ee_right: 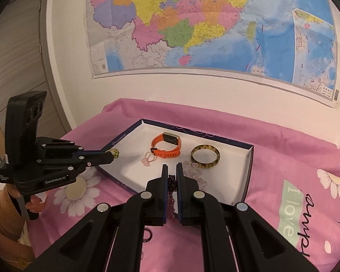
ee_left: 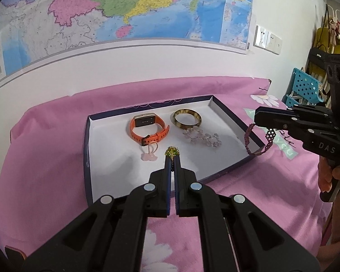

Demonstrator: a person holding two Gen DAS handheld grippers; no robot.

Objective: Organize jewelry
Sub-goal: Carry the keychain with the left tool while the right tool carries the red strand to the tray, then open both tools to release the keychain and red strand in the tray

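Note:
A shallow white-lined box (ee_left: 106, 176) (ee_right: 247, 172) lies on the pink cloth. In it are an orange watch (ee_left: 147, 128) (ee_right: 167, 146), a tortoiseshell bangle (ee_left: 187, 117) (ee_right: 205, 156), a clear bead piece (ee_left: 202, 138) (ee_right: 192, 170) and a pink charm on a ring (ee_left: 150, 154) (ee_right: 147, 159). My left gripper (ee_left: 172, 158) (ee_right: 114, 153) is shut on a green beaded piece (ee_left: 172, 151) (ee_right: 115, 152) above the box's front. My right gripper (ee_right: 171, 170) (ee_left: 257, 119) is shut on a purple beaded bracelet (ee_right: 171, 195) (ee_left: 258, 141) that hangs over the box's right rim.
The pink floral cloth (ee_left: 260, 192) (ee_right: 294, 158) covers the surface against a white wall with a map (ee_left: 124, 11) (ee_right: 204, 22). A blue perforated basket (ee_left: 303, 88) and a coat rack stand at the right. A door (ee_right: 13, 56) is at the left.

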